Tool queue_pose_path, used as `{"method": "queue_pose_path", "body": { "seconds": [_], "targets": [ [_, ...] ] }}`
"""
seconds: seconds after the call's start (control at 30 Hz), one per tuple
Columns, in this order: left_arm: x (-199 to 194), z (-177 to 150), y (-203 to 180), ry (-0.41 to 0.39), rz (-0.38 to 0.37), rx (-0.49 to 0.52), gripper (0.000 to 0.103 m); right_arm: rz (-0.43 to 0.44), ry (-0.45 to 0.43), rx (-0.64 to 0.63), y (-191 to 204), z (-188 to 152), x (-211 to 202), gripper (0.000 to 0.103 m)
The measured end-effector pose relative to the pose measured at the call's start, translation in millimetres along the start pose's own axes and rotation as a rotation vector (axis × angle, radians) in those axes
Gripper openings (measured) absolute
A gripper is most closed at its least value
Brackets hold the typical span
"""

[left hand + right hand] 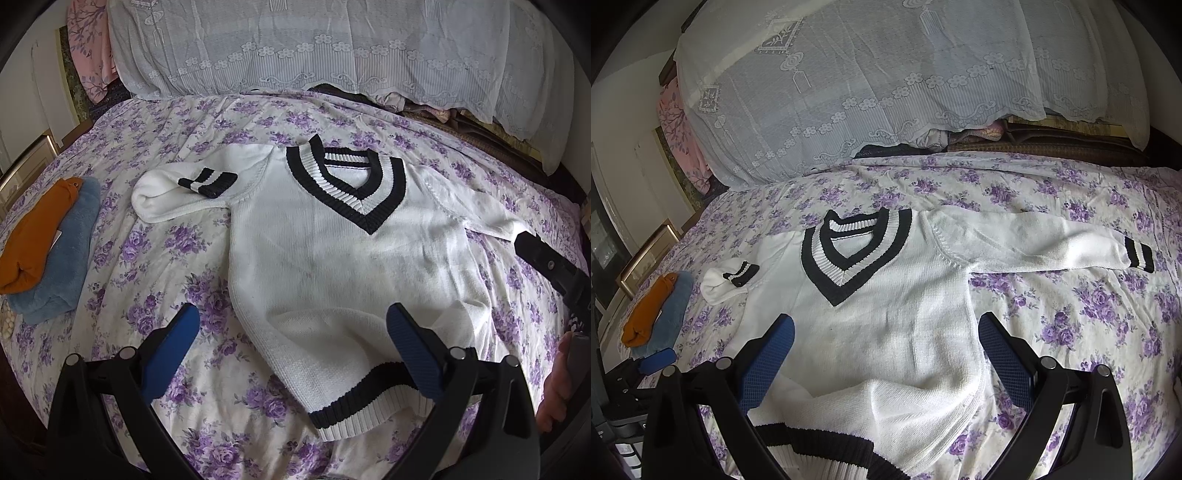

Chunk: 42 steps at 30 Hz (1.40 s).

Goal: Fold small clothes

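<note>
A white knit sweater [325, 266] with a black-and-white V-neck [347, 184] lies face up on the purple-flowered bed sheet [166, 266]. One sleeve is folded in, its striped cuff [207, 182] resting near the shoulder. The other sleeve [1034, 243] stretches out to the right, ending in a striped cuff [1139, 256]. My left gripper [295, 336] is open above the sweater's lower left part, one blue finger [412, 347] over the striped hem [362, 410]. My right gripper [886, 350] is open over the sweater's lower body, where the hem [820, 443] is bunched.
A folded orange garment [37, 236] lies on a folded blue towel [70, 266] at the left of the bed. A lace-covered pile [295, 48] runs along the back. A hand [557, 387] shows at the right edge. The bed's left edge drops off beside a framed panel [646, 254].
</note>
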<state>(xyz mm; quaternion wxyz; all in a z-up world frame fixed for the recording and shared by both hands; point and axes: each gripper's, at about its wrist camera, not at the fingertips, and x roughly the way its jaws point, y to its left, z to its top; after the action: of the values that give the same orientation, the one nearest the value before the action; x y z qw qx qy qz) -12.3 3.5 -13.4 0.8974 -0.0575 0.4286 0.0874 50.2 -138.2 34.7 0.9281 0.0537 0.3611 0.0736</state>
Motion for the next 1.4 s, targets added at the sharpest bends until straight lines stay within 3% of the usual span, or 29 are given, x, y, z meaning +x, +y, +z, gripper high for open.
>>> {"method": "queue_pose_path", "body": {
  "seconds": [0.33, 0.63, 0.87, 1.03, 1.17, 1.27, 1.33, 1.37, 1.4],
  "targets": [
    [8, -1, 3, 0.03, -0.032, -0.003, 0.099, 0.012, -0.004, 0.01, -3, -2, 2, 0.1],
    [50, -33, 25, 0.183, -0.27, -0.046, 0.099, 0.183, 0.01, 0.158, -42, -42, 7, 0.1],
    [85, -56, 41, 0.283, -0.622, -0.219, 0.099, 0.343, 0.126, 0.365, -79, -99, 8, 0.1],
    [92, -55, 32, 0.289, -0.732, -0.221, 0.098, 0.523, 0.202, 0.582, -97, -132, 13, 0.1],
    [86, -53, 28, 0.282, -0.802, -0.221, 0.097, 0.55, 0.202, 0.59, -85, -131, 17, 0.1],
    [88, -52, 25, 0.291, -0.795, -0.208, 0.081, 0.523, 0.241, 0.581, -75, -130, 30, 0.1],
    [91, -54, 20, 0.314, -0.795, -0.182, 0.05, 0.48, 0.246, 0.555, -69, -127, 34, 0.1],
    [94, -54, 15, 0.325, -0.784, -0.162, 0.044, 0.469, 0.247, 0.545, -66, -126, 35, 0.1],
    [95, -54, 12, 0.33, -0.774, -0.142, 0.025, 0.458, 0.25, 0.539, -64, -125, 36, 0.1]
  ]
}}
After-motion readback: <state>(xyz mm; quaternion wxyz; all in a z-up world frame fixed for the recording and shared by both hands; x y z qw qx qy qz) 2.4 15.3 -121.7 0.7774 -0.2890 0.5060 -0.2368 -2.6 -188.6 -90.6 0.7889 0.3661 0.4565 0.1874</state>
